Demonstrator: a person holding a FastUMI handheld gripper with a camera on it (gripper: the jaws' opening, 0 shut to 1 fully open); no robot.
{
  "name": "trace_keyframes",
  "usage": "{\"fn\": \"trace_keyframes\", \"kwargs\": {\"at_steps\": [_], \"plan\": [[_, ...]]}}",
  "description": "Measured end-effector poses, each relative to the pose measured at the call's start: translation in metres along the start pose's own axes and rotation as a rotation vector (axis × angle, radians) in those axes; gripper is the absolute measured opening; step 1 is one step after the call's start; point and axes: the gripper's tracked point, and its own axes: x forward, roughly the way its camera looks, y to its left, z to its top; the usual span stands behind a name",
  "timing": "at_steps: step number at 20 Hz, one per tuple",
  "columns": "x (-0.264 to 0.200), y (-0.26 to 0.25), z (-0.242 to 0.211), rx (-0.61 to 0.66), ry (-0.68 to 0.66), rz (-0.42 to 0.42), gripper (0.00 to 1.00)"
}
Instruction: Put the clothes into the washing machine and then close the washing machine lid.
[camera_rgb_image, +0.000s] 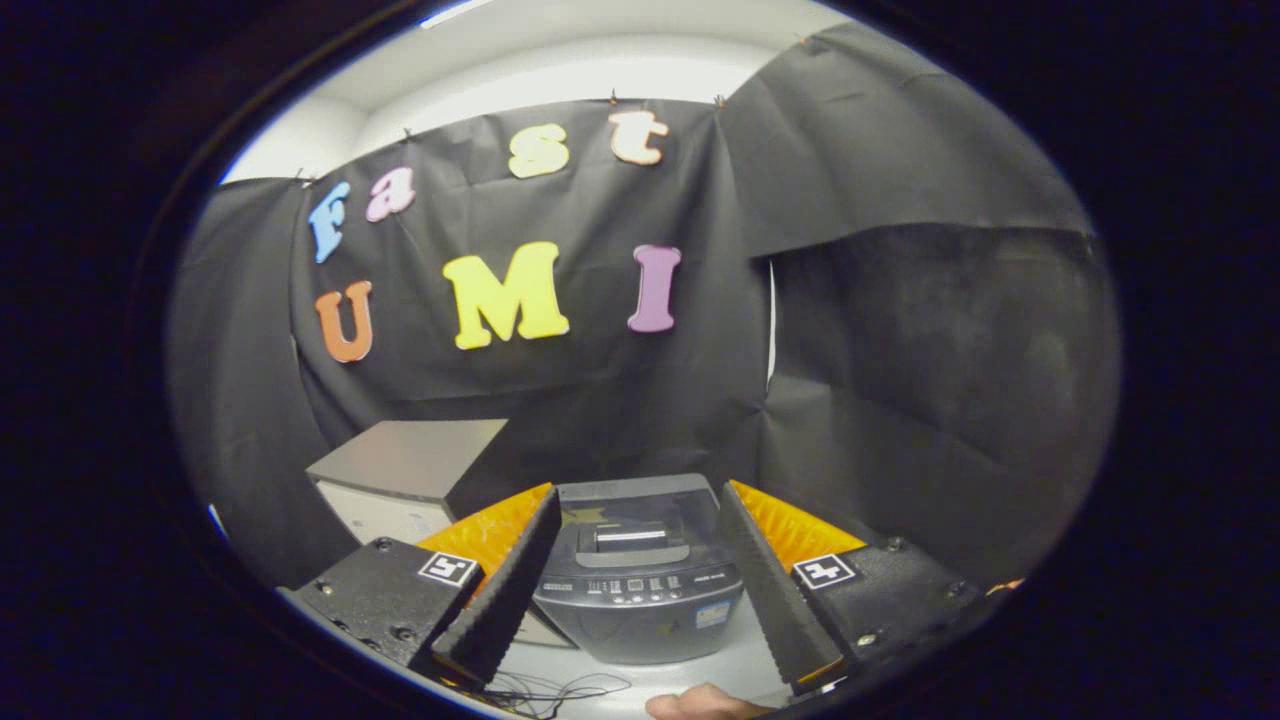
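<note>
Gripper (638, 580) fingers wide, empty; washing machine (638, 585) between them, lid (630, 520) down, no clothes seen: either stage.

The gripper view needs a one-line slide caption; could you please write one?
Open gripper frames a small grey washing machine, lid down, before the booth's black cloth wall.

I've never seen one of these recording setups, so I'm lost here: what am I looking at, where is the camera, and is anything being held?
The camera rides on a hand-held gripper and looks forward along its two fingers, which stand open and hold nothing. Between and just ahead of them sits a small grey washing machine on a white surface, its lid down. A grey box stands beside it, ahead of the near finger. Thin wires lie near the fingers, beside part of a person's hand. I can't make out any clothes.
</note>
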Motion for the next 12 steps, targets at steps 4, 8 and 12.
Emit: {"fn": "trace_keyframes", "kwargs": {"at_steps": [4,8,12], "plan": [[-0.086,-0.012,-0.005,-0.003,-0.064,0.058,1.00],[-0.158,-0.016,-0.027,0.014,-0.063,0.123,1.00],[-0.198,-0.017,-0.020,-0.025,-0.173,0.115,1.00]]}}
